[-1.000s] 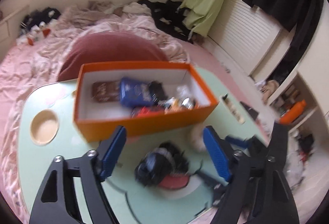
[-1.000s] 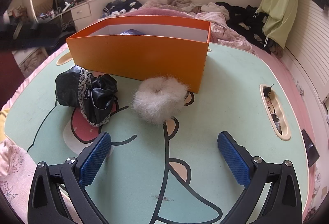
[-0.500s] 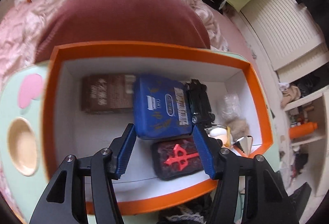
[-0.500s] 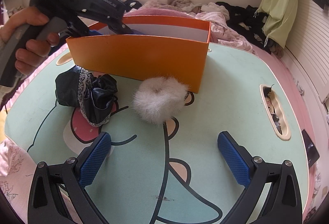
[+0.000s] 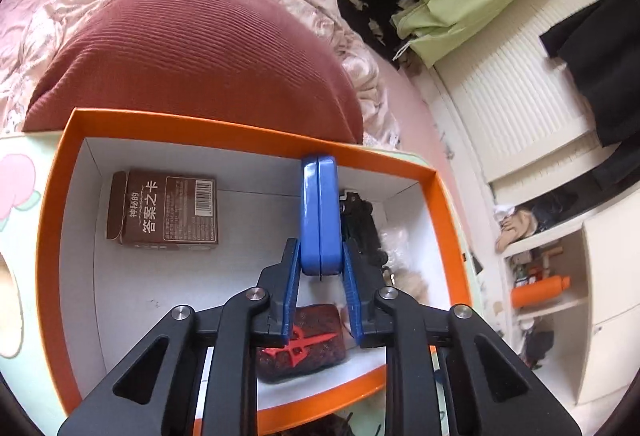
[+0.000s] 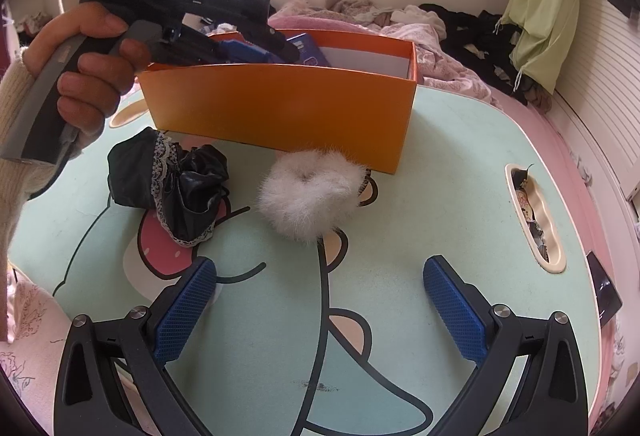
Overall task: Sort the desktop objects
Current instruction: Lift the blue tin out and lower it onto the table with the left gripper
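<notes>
My left gripper (image 5: pixel 320 264) is shut on a blue tin (image 5: pixel 320 212), held on edge inside the orange box (image 5: pixel 52 236). The box also holds a brown card box (image 5: pixel 164 212), a dark red case with a red emblem (image 5: pixel 304 348), a black object (image 5: pixel 360 224) and a clear wrapper (image 5: pixel 396 240). In the right wrist view the left gripper (image 6: pixel 280 48) reaches into the orange box (image 6: pixel 280 108), the blue tin (image 6: pixel 308 50) showing above the rim. My right gripper (image 6: pixel 320 308) is open and empty above the table, short of the white fluffy scrunchie (image 6: pixel 308 192) and the black lace pouch (image 6: pixel 176 184).
The mint-green cartoon table (image 6: pixel 460 216) has a slot tray (image 6: pixel 536 220) at its right edge and a round cup recess (image 5: pixel 8 308) at the left. A dark red cushion (image 5: pixel 192 64) and a cluttered pink bed (image 6: pixel 420 32) lie behind the box.
My left gripper moved over the box and down into it, then shut on the blue tin and tipped it up on edge. My right gripper has not moved.
</notes>
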Action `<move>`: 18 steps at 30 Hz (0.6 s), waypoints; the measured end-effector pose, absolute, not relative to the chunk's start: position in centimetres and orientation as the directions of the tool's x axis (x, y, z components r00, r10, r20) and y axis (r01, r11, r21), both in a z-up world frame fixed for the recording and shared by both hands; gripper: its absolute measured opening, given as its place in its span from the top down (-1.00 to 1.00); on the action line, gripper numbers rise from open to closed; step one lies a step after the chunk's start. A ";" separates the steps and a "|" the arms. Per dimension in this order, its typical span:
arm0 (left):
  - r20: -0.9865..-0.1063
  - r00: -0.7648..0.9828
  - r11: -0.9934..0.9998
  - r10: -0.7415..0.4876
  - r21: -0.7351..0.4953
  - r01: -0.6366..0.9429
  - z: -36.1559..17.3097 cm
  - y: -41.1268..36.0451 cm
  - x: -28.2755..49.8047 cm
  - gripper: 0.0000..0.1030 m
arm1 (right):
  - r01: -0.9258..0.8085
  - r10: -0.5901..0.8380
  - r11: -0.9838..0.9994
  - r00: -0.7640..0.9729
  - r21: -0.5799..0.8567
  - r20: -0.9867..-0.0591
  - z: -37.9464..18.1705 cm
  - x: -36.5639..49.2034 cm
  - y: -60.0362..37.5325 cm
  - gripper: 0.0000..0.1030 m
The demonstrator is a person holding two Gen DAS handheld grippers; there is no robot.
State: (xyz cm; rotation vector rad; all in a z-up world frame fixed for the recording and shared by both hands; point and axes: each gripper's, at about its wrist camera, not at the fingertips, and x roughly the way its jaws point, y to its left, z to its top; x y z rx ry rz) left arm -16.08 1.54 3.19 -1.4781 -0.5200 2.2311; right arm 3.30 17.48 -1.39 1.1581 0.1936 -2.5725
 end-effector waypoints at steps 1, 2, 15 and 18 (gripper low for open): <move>-0.782 -0.338 -0.849 0.524 -0.511 -0.133 3.1 1.9 -16.5 0.56 | 0.336 -0.225 -0.942 -0.624 0.004 -0.748 -1.3 3.4 17.4 -0.99; -0.783 -0.333 -0.849 0.525 -0.512 -0.133 3.1 2.1 -17.0 0.56 | 0.336 -0.225 -0.942 -0.624 0.003 -0.748 -1.4 3.4 17.4 -1.00; -0.721 -0.424 -0.832 0.548 -0.525 -0.183 4.3 2.3 -15.7 0.56 | 0.336 -0.226 -0.942 -0.626 0.004 -0.747 -1.5 3.5 17.6 -0.99; -0.611 -0.476 -0.760 0.633 -0.608 -0.229 7.2 0.0 -12.8 0.56 | 0.336 -0.226 -0.942 -0.627 0.004 -0.746 -1.4 3.3 17.5 -1.00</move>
